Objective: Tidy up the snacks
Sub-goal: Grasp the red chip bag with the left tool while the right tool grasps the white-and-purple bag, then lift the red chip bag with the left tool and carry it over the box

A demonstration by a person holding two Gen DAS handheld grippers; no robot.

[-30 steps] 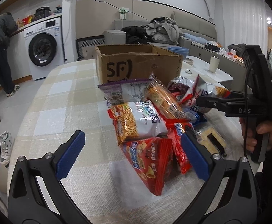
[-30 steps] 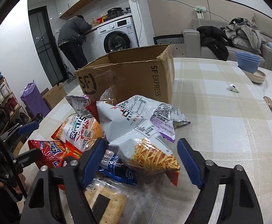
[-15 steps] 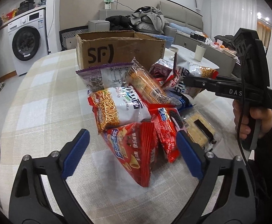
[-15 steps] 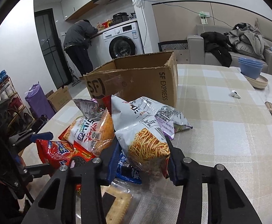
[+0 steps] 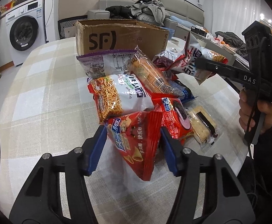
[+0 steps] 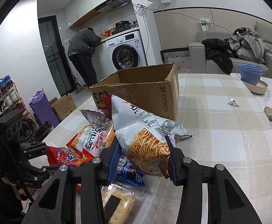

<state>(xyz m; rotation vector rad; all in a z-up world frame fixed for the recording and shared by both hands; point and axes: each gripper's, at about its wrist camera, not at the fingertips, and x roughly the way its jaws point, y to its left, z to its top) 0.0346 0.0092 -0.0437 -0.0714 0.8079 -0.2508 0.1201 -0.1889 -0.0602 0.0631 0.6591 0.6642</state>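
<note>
My right gripper [image 6: 142, 159] is clamped on the lower end of a white snack bag printed with fried noodle sticks [image 6: 147, 140], its blue pads [image 6: 114, 160] pressed into both sides, and the bag stands up tilted from the grip with its top toward the cardboard box [image 6: 147, 91]. My left gripper [image 5: 134, 149] is closing its jaws around a red chip bag [image 5: 136, 141]; the bag sits between the blue pads and the left pad looks to be touching its edge, though I cannot tell whether the right pad presses on it. That red bag is the nearest one in a heap of snacks on the checked tablecloth [image 5: 42, 97]. Just behind it lies another white noodle-stick bag [image 5: 117, 97], with a red cookie packet [image 5: 175, 119] to its right and a clear-wrapped cracker sandwich [image 5: 201, 127] beside that. A long clear pack of biscuits [image 5: 151, 74] and a purple-edged bag [image 5: 104, 61] lie farther back, close to the box, which stands open-topped at the far side of the heap. In the right wrist view, blue bowls [image 6: 249, 72] sit stacked on a plate at the table's far right edge, well apart from the snacks. A washing machine [image 6: 126, 52] stands against the back wall with a person [image 6: 81, 54] bent over the counter next to it.
</note>
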